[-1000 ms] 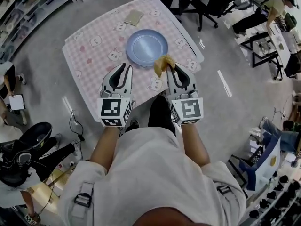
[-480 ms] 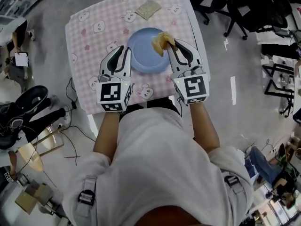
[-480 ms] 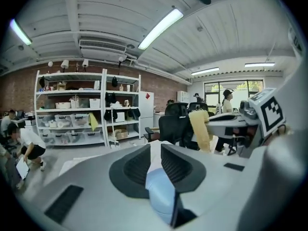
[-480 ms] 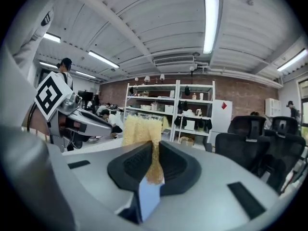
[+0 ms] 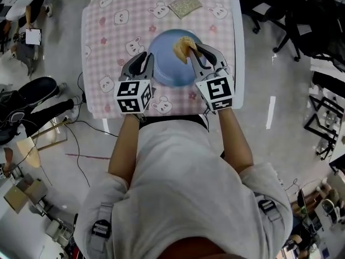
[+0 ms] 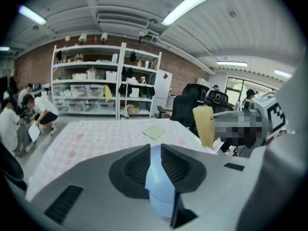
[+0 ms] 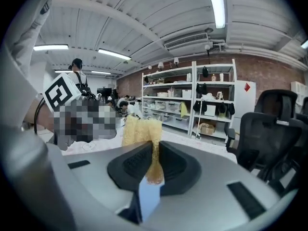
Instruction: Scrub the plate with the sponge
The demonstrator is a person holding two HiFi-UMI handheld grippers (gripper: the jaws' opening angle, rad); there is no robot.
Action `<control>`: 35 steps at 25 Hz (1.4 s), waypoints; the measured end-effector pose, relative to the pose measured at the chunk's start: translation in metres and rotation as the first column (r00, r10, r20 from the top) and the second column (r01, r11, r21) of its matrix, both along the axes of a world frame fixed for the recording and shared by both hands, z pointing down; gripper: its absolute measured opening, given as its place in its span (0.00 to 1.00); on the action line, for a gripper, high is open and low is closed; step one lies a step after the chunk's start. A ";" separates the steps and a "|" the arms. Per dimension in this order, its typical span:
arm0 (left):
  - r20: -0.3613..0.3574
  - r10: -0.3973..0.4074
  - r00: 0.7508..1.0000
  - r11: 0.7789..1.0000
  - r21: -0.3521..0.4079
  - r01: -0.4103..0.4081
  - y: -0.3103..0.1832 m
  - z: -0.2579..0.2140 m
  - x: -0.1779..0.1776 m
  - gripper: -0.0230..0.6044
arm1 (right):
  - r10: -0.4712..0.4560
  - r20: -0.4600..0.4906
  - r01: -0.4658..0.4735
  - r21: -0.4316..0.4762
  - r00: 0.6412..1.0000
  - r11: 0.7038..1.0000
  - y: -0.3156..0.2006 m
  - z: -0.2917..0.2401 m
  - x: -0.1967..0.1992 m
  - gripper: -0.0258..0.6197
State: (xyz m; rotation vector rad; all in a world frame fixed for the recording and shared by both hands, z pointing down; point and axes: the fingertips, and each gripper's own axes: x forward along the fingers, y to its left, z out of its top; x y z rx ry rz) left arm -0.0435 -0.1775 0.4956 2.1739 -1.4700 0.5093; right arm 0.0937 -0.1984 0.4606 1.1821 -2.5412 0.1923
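Comparing with a second ago, both grippers have gone forward from the near edge of the table and now stand at the blue plate, one on each side. The yellow sponge, which then hung at the plate's near rim, is now over the far right part of the plate, though whether it touches the surface is hard to tell from above. The left gripper sits at the plate's left rim; in its own view the fingers stand a narrow gap apart with the plate's blue edge filling that gap, so they seem to be pinching the rim. The right gripper has its fingers nearly together, squeezing the sponge thin between the pads while the rest of it fans out above them. A flat greenish pad lies near the table's far edge, well apart from the plate.
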 end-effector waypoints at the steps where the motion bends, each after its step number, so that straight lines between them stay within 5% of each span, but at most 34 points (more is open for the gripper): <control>1: -0.034 -0.017 0.999 0.999 -0.042 0.015 -0.001 0.013 -0.003 0.16 | -0.011 -0.003 0.011 -0.018 1.000 1.000 -0.001 0.008 -0.003 0.11; 9: -0.054 -0.126 0.991 0.961 -0.253 0.109 -0.016 0.100 -0.039 0.17 | -0.083 -0.048 0.074 -0.169 0.995 0.983 -0.015 0.071 -0.017 0.11; 18: -0.124 -0.102 0.987 0.914 -0.404 0.044 -0.018 0.145 -0.038 0.22 | -0.131 -0.151 0.086 -0.275 0.980 0.958 -0.030 0.123 -0.028 0.11; 22: -0.219 -0.153 0.964 0.884 -0.465 0.035 -0.013 0.162 -0.033 0.17 | -0.161 -0.196 0.103 -0.277 0.967 0.955 -0.036 0.134 -0.036 0.11; 26: -0.309 -0.194 0.931 0.876 -0.482 0.023 -0.010 0.165 -0.030 0.11 | -0.187 -0.257 0.110 -0.288 0.948 0.951 -0.042 0.146 -0.040 0.11; 35: -0.272 -0.122 0.955 0.877 -0.479 -0.025 -0.014 0.159 -0.028 0.09 | -0.247 -0.453 0.099 -0.325 0.857 0.940 -0.055 0.178 -0.046 0.11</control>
